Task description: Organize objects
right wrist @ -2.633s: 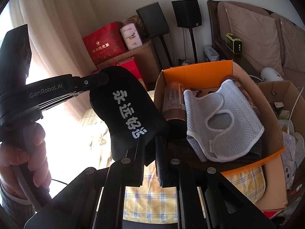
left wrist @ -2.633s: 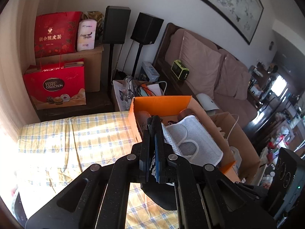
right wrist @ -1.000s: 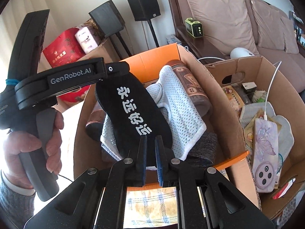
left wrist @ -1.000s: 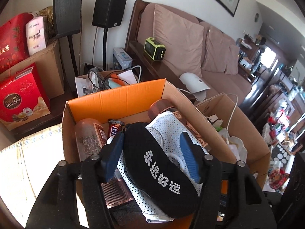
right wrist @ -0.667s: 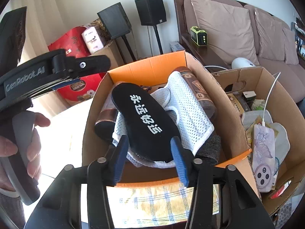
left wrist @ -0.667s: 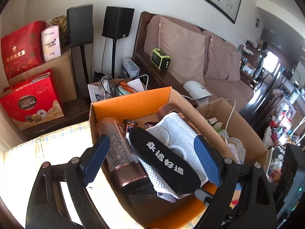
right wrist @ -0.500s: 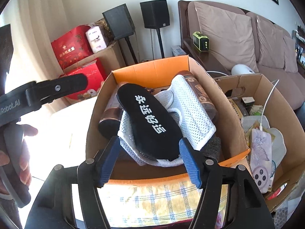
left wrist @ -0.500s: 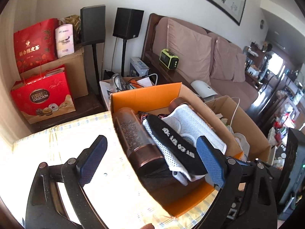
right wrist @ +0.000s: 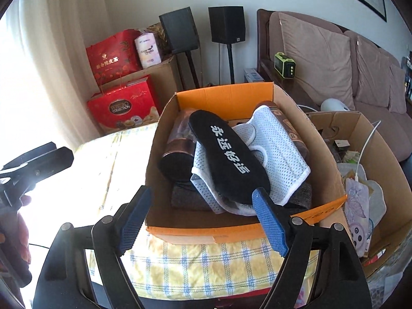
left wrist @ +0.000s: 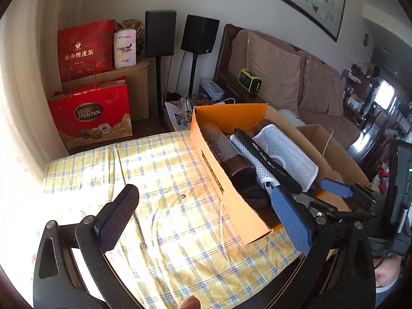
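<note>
A black insole (right wrist: 226, 154) with white characters lies in the orange cardboard box (right wrist: 224, 97), resting on a white mesh piece (right wrist: 283, 159) and a brown bottle (right wrist: 177, 149). My right gripper (right wrist: 202, 198) hangs just in front of the box's near wall. Its jaws are opening and hold nothing; the insole's heel sits beyond the right fingertip. My left gripper (left wrist: 203, 206) is over the checked cloth (left wrist: 167, 180), left of the box (left wrist: 226, 180). Its jaws are opening wide with nothing between them. The left wrist view shows the insole (left wrist: 267, 162) edge-on.
A second, plain cardboard box (right wrist: 373, 141) full of clutter stands right of the orange one. Red gift bags (right wrist: 121, 105), two black speakers (right wrist: 226, 23) and a brown sofa (right wrist: 322, 51) line the back. A hand holds the left gripper's handle (right wrist: 38, 159) at the left edge.
Both grippers let go of the insole, which now rests in the box. The left gripper opened and swung away to the left over the cloth. The right one opened and drew back slightly.
</note>
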Tool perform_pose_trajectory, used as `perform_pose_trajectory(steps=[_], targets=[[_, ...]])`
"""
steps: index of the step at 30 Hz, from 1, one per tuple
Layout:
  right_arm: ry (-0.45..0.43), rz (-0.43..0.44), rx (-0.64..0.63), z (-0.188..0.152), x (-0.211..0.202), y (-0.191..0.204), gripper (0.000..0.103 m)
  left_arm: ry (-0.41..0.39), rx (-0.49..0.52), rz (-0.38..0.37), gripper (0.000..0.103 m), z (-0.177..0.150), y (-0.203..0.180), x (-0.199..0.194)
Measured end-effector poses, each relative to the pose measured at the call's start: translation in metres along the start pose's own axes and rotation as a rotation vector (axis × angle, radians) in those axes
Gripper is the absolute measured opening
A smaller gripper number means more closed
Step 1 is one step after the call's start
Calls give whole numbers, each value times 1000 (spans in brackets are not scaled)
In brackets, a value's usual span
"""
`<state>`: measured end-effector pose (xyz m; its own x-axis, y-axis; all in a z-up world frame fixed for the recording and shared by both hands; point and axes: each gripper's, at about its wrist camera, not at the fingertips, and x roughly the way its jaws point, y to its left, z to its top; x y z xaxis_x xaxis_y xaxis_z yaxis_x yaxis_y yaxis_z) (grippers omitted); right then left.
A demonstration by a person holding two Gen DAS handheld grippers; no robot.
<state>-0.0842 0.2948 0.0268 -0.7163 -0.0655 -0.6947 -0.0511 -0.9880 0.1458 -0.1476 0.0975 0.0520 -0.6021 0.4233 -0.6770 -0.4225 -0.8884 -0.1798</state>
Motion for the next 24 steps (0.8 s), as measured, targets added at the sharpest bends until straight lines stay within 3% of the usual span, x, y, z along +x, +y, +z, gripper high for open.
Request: perform_pose_trajectory(steps=[5, 10, 14, 24], targets=[[12, 22, -15, -6, -1, 10, 85, -8, -9, 11, 103, -19, 2, -16], [-3, 25, -32, -12, -10, 20, 90, -39, -38, 90, 103, -36, 5, -34], [-24, 26, -42, -18, -19, 30, 102, -59, -70, 132, 103, -51, 11, -48], [-62, -11, -71, -35, -42, 43, 102, -61, -136, 180, 103, -81, 32, -74]])
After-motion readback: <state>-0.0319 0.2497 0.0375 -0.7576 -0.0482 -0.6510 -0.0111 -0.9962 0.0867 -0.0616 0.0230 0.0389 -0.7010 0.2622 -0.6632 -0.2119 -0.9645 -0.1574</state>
